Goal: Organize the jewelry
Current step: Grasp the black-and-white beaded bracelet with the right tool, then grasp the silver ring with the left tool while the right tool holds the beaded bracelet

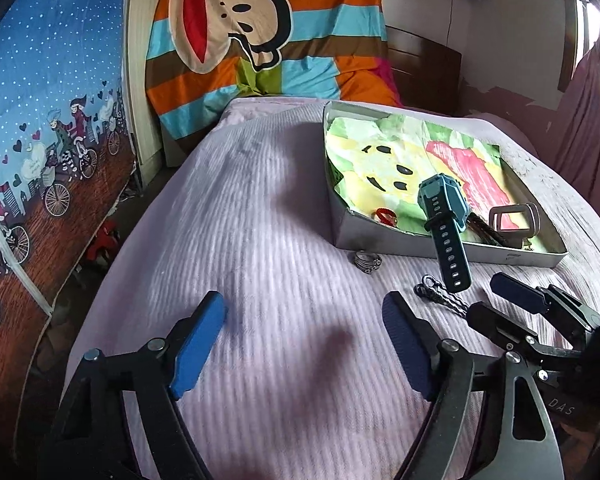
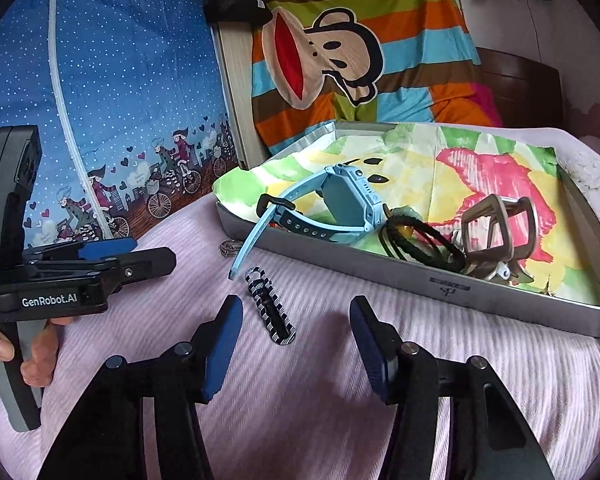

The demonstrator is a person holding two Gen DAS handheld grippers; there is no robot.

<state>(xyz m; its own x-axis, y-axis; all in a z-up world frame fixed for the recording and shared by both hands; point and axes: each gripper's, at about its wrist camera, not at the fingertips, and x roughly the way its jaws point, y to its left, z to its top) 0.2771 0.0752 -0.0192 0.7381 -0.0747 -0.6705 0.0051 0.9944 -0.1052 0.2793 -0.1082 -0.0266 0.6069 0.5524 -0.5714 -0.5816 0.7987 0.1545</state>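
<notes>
Striped clip (image 2: 270, 307) at your right hand-held gripper (image 2: 296, 338)'s 12 o'clock; jaws half-open, empty. Watch strap (image 2: 247, 246) overhangs, you could snag it.

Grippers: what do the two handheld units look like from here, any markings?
Both the left gripper and the right gripper have black linkage arms with silver pivot bolts and blue ribbed pads. The left unit's black body reads "GenRobot.AI" in white, over a grey handle. No cables or sleeves visible.
</notes>
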